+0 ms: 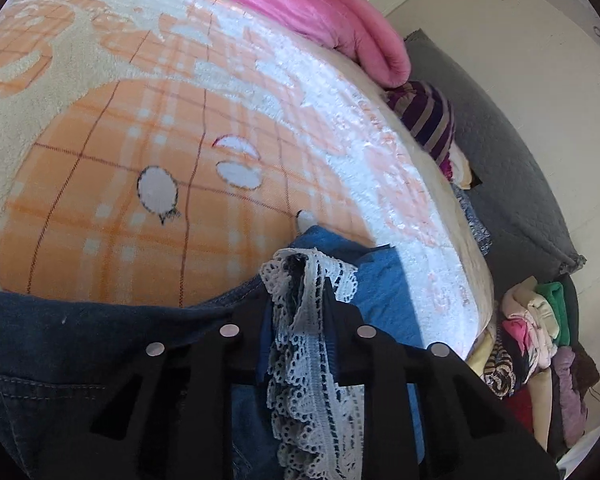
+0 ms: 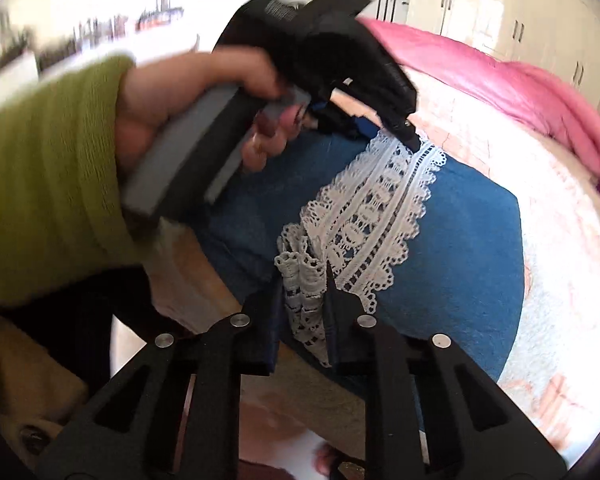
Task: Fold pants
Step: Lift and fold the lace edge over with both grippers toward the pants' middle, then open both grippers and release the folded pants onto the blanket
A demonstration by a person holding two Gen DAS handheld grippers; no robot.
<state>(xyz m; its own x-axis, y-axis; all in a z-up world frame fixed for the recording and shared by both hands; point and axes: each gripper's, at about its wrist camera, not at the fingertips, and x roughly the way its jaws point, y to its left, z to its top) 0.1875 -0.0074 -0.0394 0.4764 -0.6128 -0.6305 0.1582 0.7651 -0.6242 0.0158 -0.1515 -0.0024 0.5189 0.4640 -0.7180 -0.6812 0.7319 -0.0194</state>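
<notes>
Blue denim pants (image 2: 460,240) with a white lace hem (image 2: 376,216) lie over the bed. My right gripper (image 2: 306,276) is shut on one end of the lace hem. My left gripper (image 1: 300,280) is shut on the other end of the lace hem (image 1: 312,344); it also shows in the right wrist view (image 2: 410,138), held by a hand in a green sleeve. The lace band stretches between the two grippers. Darker denim (image 1: 80,360) of the pants fills the lower left of the left wrist view.
The bed carries an orange and cream plaid blanket (image 1: 120,140) and a pink quilt (image 1: 320,12) at the far side. A pile of mixed clothes (image 1: 540,344) lies beside the bed on a grey cover (image 1: 512,184). White wardrobe doors (image 2: 500,20) stand behind.
</notes>
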